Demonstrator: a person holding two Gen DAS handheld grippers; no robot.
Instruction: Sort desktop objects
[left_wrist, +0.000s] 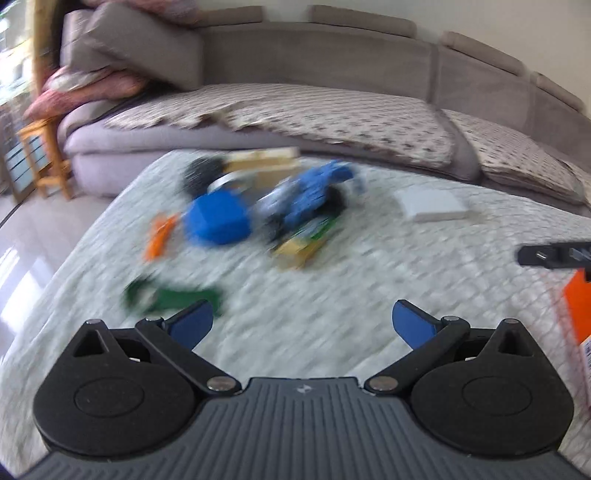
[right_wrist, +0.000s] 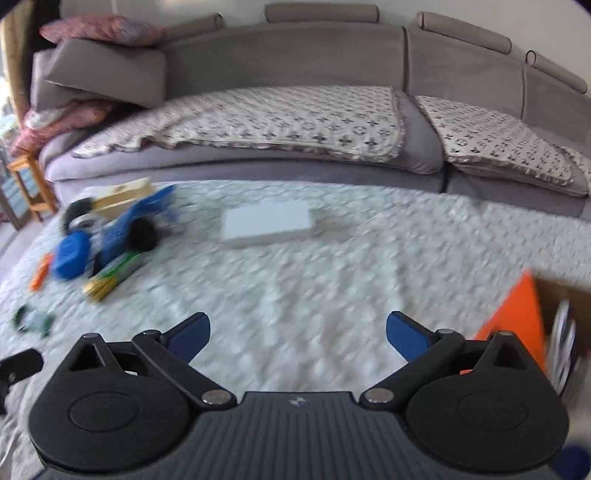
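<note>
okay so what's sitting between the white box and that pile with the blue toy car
Nothing. In the right wrist view, only bare quilted cloth lies between the white box and the blue toy car.

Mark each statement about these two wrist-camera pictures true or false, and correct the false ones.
1. Both claws are open and hold nothing. True: left claw, right claw.
2. The white box lies apart from the toy pile. True.
3. The blue round lid sits on the sofa. False: it lies on the quilted white cover, beside the blue toy vehicle.
4. The orange box is at the left edge of the right wrist view. False: it is at the right.
</note>
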